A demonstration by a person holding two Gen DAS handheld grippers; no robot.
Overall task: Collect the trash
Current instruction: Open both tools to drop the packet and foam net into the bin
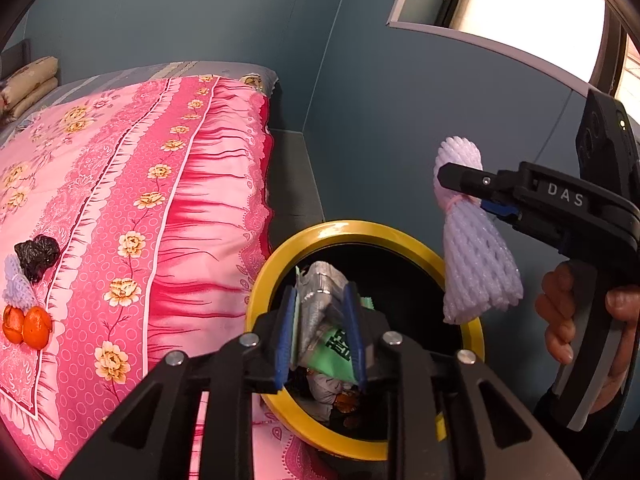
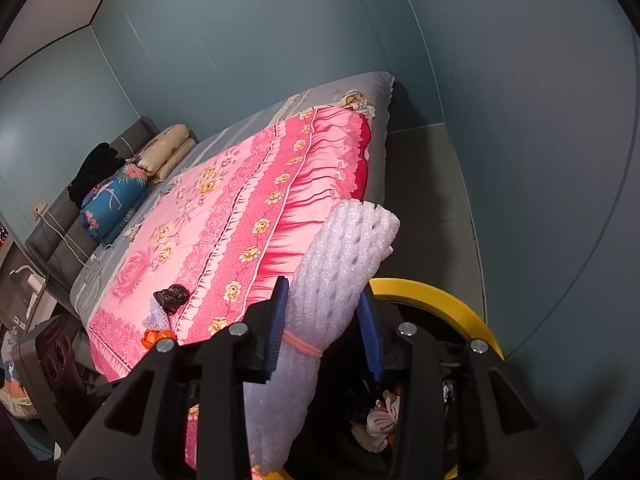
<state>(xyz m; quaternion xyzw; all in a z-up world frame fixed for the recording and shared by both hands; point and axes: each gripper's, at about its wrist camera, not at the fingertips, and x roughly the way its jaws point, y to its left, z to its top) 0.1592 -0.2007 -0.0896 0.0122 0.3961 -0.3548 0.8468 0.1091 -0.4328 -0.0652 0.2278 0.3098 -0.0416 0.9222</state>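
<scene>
Over yellow-rimmed bin [image 1: 362,230], left gripper [image 1: 320,336] with crumpled wrapper [image 1: 320,312] between barely parted jaws; contact unclear. Right gripper [image 2: 324,332] around white foam netting [image 2: 340,264], grip equally unclear. Bin depths dark, half hidden. Headboard pillows [image 2: 168,148] fully visible from right wrist only.

Two tools: the left tool [image 1: 320,332] and the right tool [image 2: 324,328]. One bin [image 1: 404,236] with a yellow rim. Two foam nets: one large bundle [image 2: 344,264], tied with a pink band, and one small net [image 1: 16,290] on the bed. One black crumpled bag [image 1: 38,256]. Two pieces of orange peel [image 1: 28,326]. One green and silver wrapper [image 1: 324,320]. One bed [image 2: 224,216] with one pink quilt. At its head, three folded covers [image 2: 164,154]. One hand [image 1: 560,320] shows.
</scene>
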